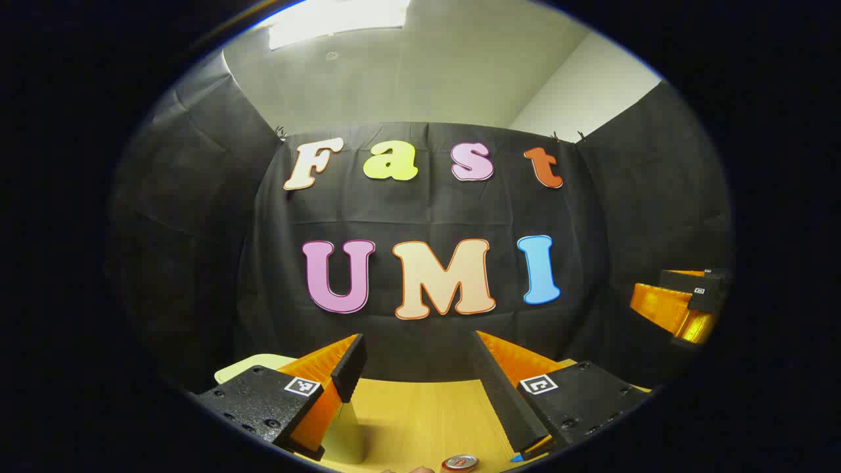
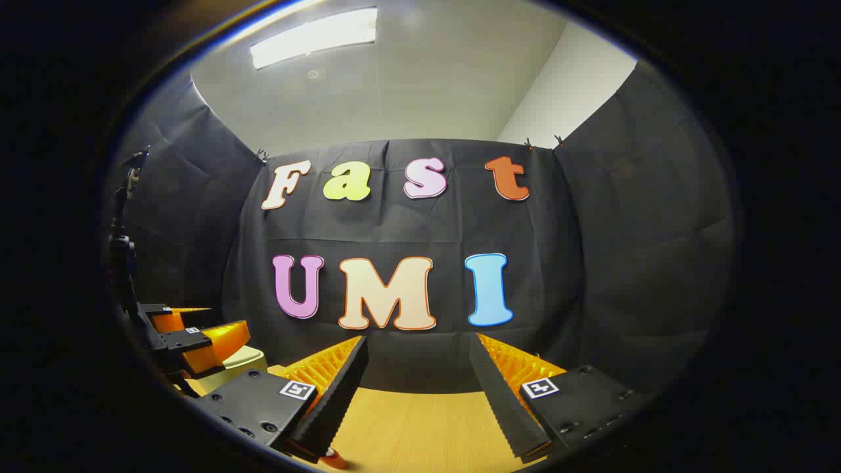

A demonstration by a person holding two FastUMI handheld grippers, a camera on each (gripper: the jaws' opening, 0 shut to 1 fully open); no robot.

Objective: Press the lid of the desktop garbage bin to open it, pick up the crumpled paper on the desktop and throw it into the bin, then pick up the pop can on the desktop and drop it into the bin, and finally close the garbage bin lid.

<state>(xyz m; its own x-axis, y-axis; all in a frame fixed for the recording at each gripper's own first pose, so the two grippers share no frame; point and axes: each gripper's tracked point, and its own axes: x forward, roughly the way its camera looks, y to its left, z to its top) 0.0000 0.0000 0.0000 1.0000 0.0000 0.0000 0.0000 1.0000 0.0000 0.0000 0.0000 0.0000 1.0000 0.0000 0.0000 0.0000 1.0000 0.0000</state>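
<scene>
In the left gripper view, you are holding your left hand-held gripper (image 1: 420, 368) released and empty above the bench (image 1: 420, 414), with the pop can (image 1: 459, 462) sitting below and just right of its fingers, near the bench's near edge. A pale bin (image 1: 253, 365) is peeking out past the left finger.

In the right gripper view, you are keeping your right hand-held gripper (image 2: 418, 371) released too; the bin (image 2: 240, 362) is lying to its left, under the left one, so your left is nearer.

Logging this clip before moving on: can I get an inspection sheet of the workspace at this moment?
Surface: wooden table, bare between the fingers.
Job's things: pop can at the near edge; pale bin lid at far left, seemingly closed; paper cannot be told.
Clutter: nothing seen.
Grippers: left gripper open, empty; right gripper open, empty, both held above the table.
Cables: nothing seen.
Surroundings: black cloth wall, ceiling light.
</scene>
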